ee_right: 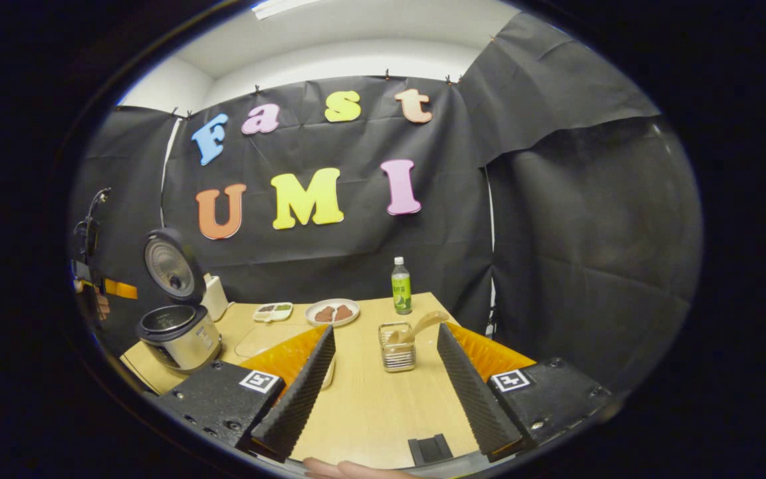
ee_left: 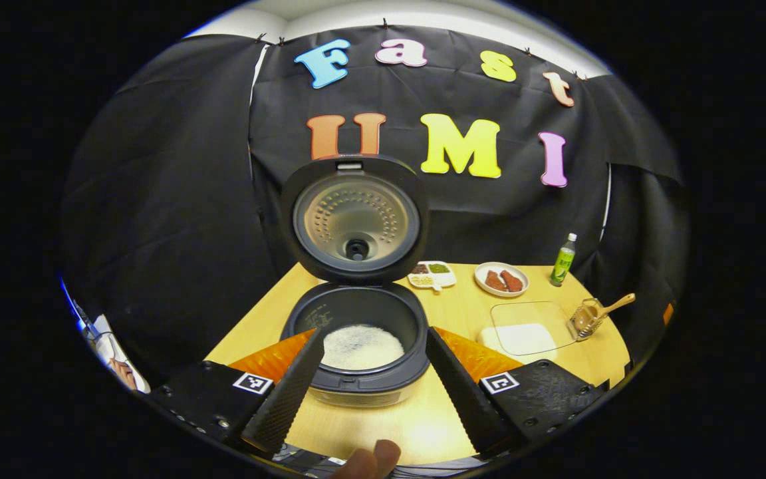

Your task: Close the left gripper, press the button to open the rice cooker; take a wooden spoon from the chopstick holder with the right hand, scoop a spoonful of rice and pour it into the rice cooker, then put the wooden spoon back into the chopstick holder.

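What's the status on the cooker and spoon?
Both grippers open, empty. Cooker lid up, rice inside. Spoon in holder, straight ahead of right gripper. Nothing in the way.

Your left gripper (ee_left: pixel 373 376) and right gripper (ee_right: pixel 383 372) both hover with fingers spread wide, a fingertip (ee_left: pixel 373 459) showing below the left.

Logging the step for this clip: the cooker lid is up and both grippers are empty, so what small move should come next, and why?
Probably advance the open right gripper toward the wooden spoon leaning in the chopstick holder straight ahead. The rice cooker already stands open with its lid raised, though rice already lies inside, so the scoop may be done.
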`<state>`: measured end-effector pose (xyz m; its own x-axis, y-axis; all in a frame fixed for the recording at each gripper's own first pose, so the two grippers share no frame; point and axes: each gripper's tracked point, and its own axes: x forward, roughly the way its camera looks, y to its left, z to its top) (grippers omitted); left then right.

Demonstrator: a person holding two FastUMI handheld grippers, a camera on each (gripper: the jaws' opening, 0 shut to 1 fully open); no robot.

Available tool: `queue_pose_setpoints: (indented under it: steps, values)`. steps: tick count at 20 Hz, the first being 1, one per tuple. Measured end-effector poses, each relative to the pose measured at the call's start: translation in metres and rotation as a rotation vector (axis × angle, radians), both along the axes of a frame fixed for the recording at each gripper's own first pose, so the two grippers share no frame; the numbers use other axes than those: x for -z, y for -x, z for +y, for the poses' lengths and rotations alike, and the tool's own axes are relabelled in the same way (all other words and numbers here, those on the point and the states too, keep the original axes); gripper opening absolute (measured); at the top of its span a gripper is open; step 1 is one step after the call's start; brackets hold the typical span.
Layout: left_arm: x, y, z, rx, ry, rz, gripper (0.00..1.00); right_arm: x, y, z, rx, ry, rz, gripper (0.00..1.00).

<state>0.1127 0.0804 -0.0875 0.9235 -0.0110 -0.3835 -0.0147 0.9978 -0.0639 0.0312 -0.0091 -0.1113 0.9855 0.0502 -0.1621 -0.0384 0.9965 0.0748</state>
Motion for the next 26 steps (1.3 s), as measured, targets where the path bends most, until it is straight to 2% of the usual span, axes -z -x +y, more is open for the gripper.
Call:
queue_pose_setpoints:
  steps: [3,5,7,10,11,13,14,15,19,21,22,26]
  values:
    - [-0.006,0.007,-0.005,0.009,-0.032,-0.066,0.98,0.009,-0.012,-0.007,0.016,-0.012,0.009,1.0]
    - [-0.024,0.011,-0.002,-0.009,-0.071,-0.162,0.98,0.017,-0.023,-0.011,0.024,-0.019,0.009,1.0]
    - [-0.033,0.019,-0.01,0.007,-0.107,-0.235,0.98,0.023,-0.035,-0.013,0.028,-0.029,0.004,1.0]
    - [-0.045,0.042,-0.024,0.036,-0.144,-0.324,0.98,0.029,-0.053,-0.005,-0.014,-0.067,-0.028,1.0]
    - [-0.054,0.049,-0.027,0.033,-0.151,-0.367,0.9,0.035,-0.06,-0.006,-0.013,-0.07,-0.024,1.0]
    - [-0.064,0.065,-0.039,0.031,-0.148,-0.43,1.0,0.051,-0.078,-0.014,0.001,-0.067,-0.012,1.0]
    - [-0.064,0.074,-0.043,0.029,-0.141,-0.437,0.9,0.056,-0.085,-0.015,0.004,-0.073,-0.007,0.99]
    - [-0.065,0.082,-0.047,0.022,-0.128,-0.445,0.96,0.062,-0.093,-0.017,0.004,-0.086,0.003,1.0]
    - [-0.065,0.101,-0.061,0.032,-0.074,-0.445,0.96,0.087,-0.129,-0.029,0.013,-0.099,0.027,1.0]
    - [-0.069,0.106,-0.061,0.019,-0.063,-0.464,0.96,0.096,-0.147,-0.031,0.01,-0.105,0.024,0.96]
    - [-0.069,0.108,-0.061,0.011,-0.066,-0.468,0.96,0.104,-0.158,-0.035,0.026,-0.105,0.032,0.99]
    - [-0.077,0.116,-0.069,0.016,-0.057,-0.51,0.96,0.126,-0.189,-0.041,0.063,-0.109,0.068,0.99]
